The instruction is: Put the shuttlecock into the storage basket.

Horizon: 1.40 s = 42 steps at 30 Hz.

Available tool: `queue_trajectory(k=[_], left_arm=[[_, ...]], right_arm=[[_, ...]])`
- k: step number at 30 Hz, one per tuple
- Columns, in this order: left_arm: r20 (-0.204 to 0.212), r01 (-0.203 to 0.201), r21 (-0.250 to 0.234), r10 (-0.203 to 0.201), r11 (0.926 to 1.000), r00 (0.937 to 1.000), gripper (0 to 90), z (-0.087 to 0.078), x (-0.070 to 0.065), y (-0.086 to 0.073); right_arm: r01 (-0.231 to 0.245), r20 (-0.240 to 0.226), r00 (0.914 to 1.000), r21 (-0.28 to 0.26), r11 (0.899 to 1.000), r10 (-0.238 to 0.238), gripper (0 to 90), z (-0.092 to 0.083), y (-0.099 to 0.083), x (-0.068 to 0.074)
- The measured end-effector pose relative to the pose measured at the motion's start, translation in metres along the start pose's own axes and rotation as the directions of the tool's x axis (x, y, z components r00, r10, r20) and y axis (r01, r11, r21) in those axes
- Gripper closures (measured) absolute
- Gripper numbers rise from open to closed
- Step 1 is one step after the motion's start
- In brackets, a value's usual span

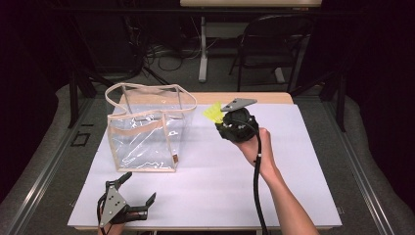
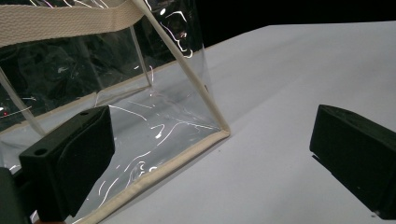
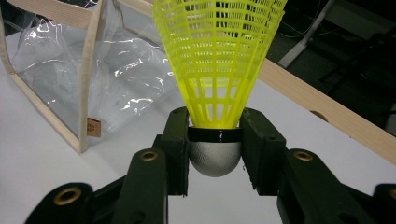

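Nearest the lens in the right gripper view, the right hand-held gripper [image 3: 215,140] clamps the rounded grey-white cork of a yellow shuttlecock [image 3: 217,60], its two pads pressing the cork from either side just below the black band, the plastic mesh skirt flaring up and away. From the high view the shuttlecock [image 1: 213,113] is held above the desk [image 1: 293,161], just beside the upper right edge of the clear bag [image 1: 147,129] — a transparent plastic tote with beige fabric trim, standing upright with its mouth open.

The step in hand looks like carrying the shuttlecock over that opening and dropping it in. To do it well, the grip should stay on the cork and not the skirt, the hand should clear the beige rim and the handle loop before the jaws part, and the release should come well inside the mouth so the light shuttlecock does not bounce off the trim.

The left hand-held gripper [image 1: 128,196] rests low at the desk's near edge, jaws spread wide and empty, close to the bag's front corner.

A small brown tag [image 3: 94,127] sits on the bag's side seam — its printing is too small to read.
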<state>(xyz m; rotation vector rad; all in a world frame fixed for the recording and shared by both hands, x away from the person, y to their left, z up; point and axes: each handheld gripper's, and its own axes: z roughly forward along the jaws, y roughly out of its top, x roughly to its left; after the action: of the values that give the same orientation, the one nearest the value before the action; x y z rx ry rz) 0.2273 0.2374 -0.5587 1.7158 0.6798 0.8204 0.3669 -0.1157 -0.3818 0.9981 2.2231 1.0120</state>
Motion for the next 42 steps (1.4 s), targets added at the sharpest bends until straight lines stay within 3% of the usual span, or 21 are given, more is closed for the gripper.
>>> queue_trajectory(k=[42], left_arm=[[0.000,-0.001,0.000,0.001,1.0000,1.0000,0.1,0.000,0.000,0.000]], right_arm=[[0.066,0.012,0.9977,-0.029,0.997,-0.066,64.3,0.002,0.044,0.010]])
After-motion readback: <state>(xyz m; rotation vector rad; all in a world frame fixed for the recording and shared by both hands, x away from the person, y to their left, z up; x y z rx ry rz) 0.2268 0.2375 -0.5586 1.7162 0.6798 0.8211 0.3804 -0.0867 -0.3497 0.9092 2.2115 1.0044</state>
